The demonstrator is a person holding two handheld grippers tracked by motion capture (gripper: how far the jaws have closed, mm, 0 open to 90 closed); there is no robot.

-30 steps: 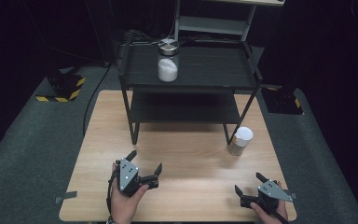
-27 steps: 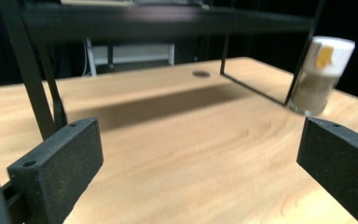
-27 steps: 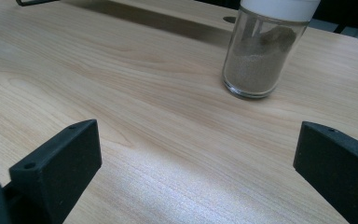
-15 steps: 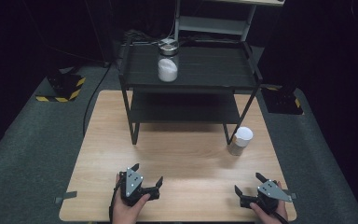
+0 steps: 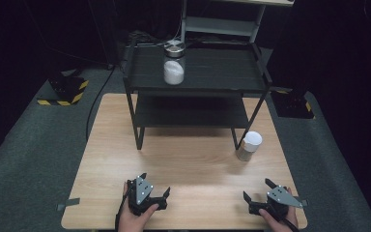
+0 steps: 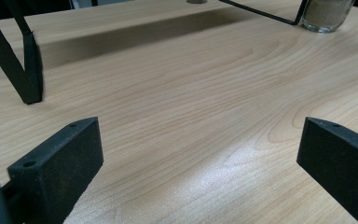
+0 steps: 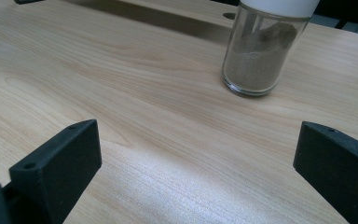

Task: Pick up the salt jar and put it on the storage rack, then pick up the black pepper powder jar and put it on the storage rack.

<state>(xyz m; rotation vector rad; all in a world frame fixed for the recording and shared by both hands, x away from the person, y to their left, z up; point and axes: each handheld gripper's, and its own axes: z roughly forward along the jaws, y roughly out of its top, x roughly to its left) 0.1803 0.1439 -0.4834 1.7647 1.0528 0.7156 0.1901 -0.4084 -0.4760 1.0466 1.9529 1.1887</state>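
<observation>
Two grippers sit low at the near edge of the wooden table (image 5: 183, 159), and both are wide open and hold nothing. One thing has changed: the left gripper (image 5: 150, 189) has slid back toward the person since a second ago, while the right gripper (image 5: 257, 189) has stayed where it was. That looks like getting ready, so no jar has been picked up yet. The small jar with the white lid (image 5: 249, 145) stands on the table just beside the front right leg of the black shelf rack (image 5: 140, 89). It has brown powder inside and is right ahead of the right gripper, so that hand is best placed to reach it. Another jar with white powder (image 5: 174, 66) stands up on the top shelf, far from both grippers.
</observation>
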